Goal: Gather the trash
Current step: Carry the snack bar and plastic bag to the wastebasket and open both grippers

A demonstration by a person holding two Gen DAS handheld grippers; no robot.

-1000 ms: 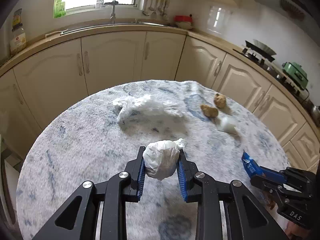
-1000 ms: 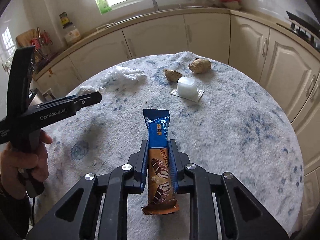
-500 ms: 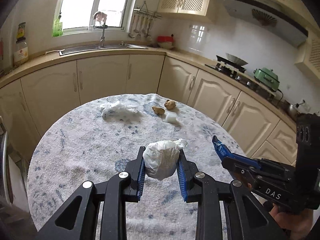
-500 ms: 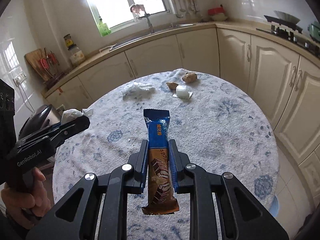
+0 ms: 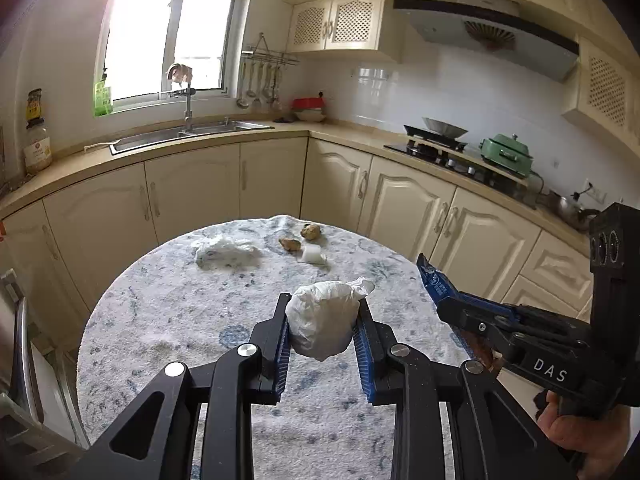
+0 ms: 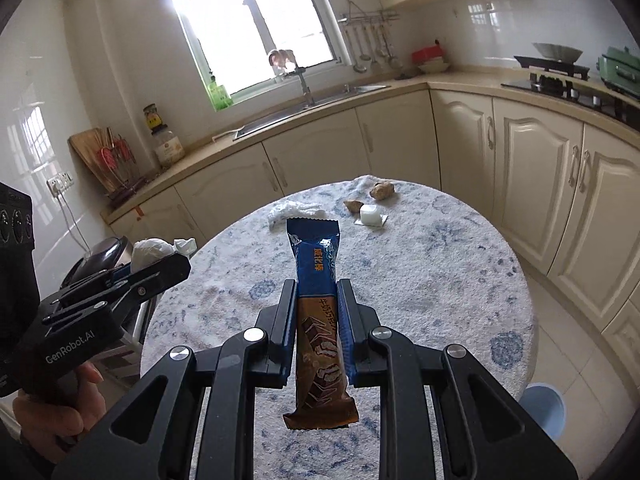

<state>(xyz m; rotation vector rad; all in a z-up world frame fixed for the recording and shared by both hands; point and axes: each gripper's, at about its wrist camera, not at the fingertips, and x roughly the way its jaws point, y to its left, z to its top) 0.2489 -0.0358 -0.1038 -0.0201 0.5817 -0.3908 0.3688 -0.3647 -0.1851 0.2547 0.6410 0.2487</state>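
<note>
My left gripper (image 5: 322,312) is shut on a crumpled white paper ball (image 5: 320,322), held well above the round table (image 5: 168,312). In the right wrist view my right gripper (image 6: 317,304) is shut on a blue and brown snack wrapper (image 6: 318,312), also lifted over the table. Each gripper shows in the other's view: the right gripper (image 5: 440,292) at the right, the left gripper (image 6: 160,268) at the left with the paper ball (image 6: 150,252). On the table's far side lie a clear plastic bag (image 5: 226,252), two brown lumps (image 5: 310,231) and a small white cup (image 5: 313,255).
Cream kitchen cabinets (image 5: 192,196) curve around behind the table, with a sink (image 5: 192,132) under the window and a stove (image 5: 440,148) to the right. A blue bin (image 6: 544,404) stands on the floor at the table's near right. A dark appliance (image 6: 100,256) sits left of the table.
Both grippers have risen and pulled back from the table with their loads still held. The table now looks smaller and farther, and more of the kitchen shows.
</note>
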